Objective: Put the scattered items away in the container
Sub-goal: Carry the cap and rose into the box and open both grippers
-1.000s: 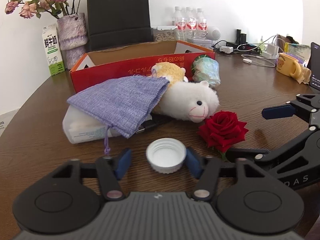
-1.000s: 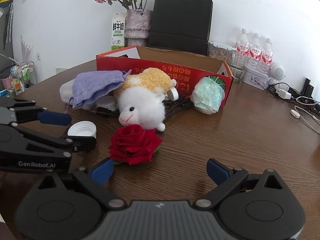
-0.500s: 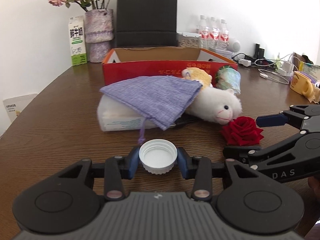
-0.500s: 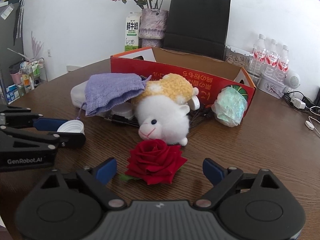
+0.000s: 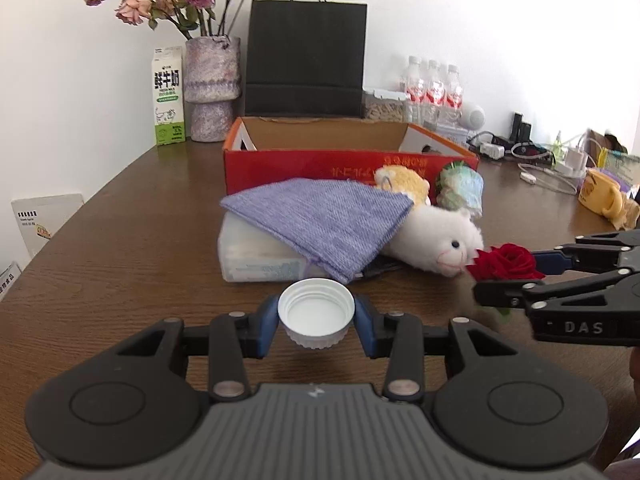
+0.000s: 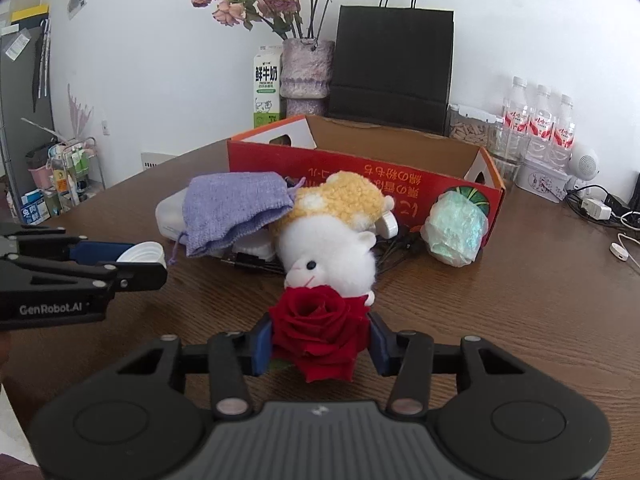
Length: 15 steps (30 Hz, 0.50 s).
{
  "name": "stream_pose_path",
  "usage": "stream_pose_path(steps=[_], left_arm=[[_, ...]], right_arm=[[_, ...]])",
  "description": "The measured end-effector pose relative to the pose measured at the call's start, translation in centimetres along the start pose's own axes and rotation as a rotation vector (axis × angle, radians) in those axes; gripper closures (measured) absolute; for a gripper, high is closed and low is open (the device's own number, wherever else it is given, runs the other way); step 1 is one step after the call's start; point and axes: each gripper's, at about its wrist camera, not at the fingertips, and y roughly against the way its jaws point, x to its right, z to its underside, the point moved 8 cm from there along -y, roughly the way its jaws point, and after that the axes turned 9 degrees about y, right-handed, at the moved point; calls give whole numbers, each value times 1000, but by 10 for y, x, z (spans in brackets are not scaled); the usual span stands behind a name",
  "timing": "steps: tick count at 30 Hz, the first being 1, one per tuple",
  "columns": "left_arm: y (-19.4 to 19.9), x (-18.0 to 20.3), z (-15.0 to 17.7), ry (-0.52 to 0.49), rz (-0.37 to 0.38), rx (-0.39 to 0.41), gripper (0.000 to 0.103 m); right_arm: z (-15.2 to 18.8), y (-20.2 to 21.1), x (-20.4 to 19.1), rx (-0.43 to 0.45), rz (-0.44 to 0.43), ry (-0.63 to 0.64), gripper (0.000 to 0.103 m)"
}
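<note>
My left gripper [image 5: 316, 318] is shut on a white bottle cap [image 5: 316, 312] and holds it just above the brown table. To its right, my right gripper [image 6: 320, 342] has its jaws closing, and both blue pads press the red rose [image 6: 320, 332] in front of the plush sheep [image 6: 332, 256]. The open red cardboard box [image 5: 344, 168] stands behind the pile. Before the box lie a purple pouch [image 5: 328, 224] draped over a white wipes pack [image 5: 248, 256], the sheep and a crumpled greenish bag [image 5: 460, 190].
Behind the box stand a black paper bag [image 5: 306, 56], a vase of dried roses [image 5: 212, 84], a milk carton [image 5: 168, 100] and water bottles [image 5: 432, 92]. Chargers and cables [image 5: 536, 160] and a yellow mug [image 5: 600, 196] crowd the far right.
The left gripper shut on the cap and raised it off the table. The right gripper moved in around the rose and its wide jaws closed onto it.
</note>
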Motion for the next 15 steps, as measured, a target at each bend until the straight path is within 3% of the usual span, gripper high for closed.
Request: stream_pose_path(steps=[8, 15], left_arm=[[11, 0, -55, 22, 17, 118, 62], [3, 23, -129, 7, 48, 276, 62]], right_arm=[[-52, 26, 36, 152, 73, -19, 57], [-115, 20, 74, 267, 152, -27, 57]])
